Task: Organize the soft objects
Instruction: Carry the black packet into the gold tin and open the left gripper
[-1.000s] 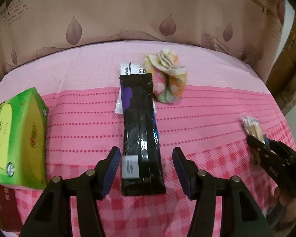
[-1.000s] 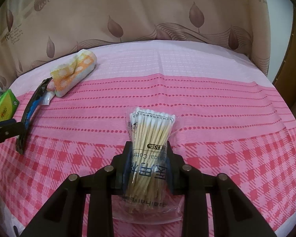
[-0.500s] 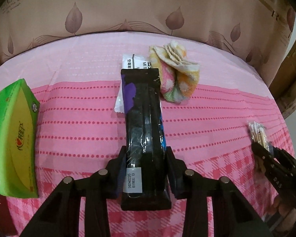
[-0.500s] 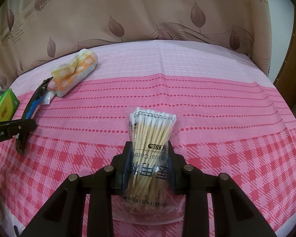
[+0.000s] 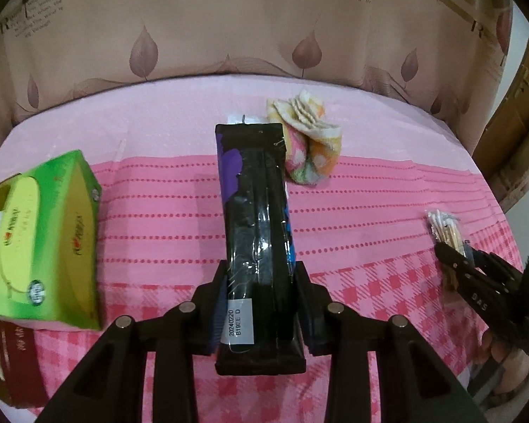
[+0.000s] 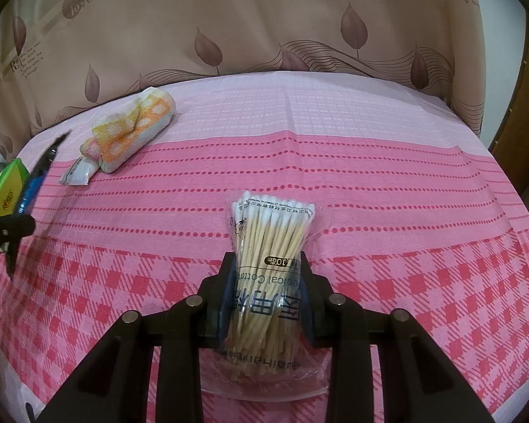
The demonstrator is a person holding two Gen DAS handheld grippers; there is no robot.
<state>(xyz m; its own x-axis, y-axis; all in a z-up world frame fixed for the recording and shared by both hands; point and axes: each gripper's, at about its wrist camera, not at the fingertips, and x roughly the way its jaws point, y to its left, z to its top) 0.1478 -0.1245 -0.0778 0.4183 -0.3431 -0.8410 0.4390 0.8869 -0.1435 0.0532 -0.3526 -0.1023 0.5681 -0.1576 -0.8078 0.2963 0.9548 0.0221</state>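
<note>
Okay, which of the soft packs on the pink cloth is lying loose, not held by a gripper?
The small white pack beside the rolled towel. The black pack and cotton swabs are both clamped.

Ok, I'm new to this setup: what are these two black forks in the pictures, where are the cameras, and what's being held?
Each fork is a hand-held claw; a camera on it looks along its two fingers. The left view shows the left claw, whose jaws have just been closing, gripping a long black packet. The right view shows the right claw shut on a bag of cotton swabs. On the pink tablecloth lie a rolled towel with a small white packet beside it, and a green tissue box at the left.
</note>
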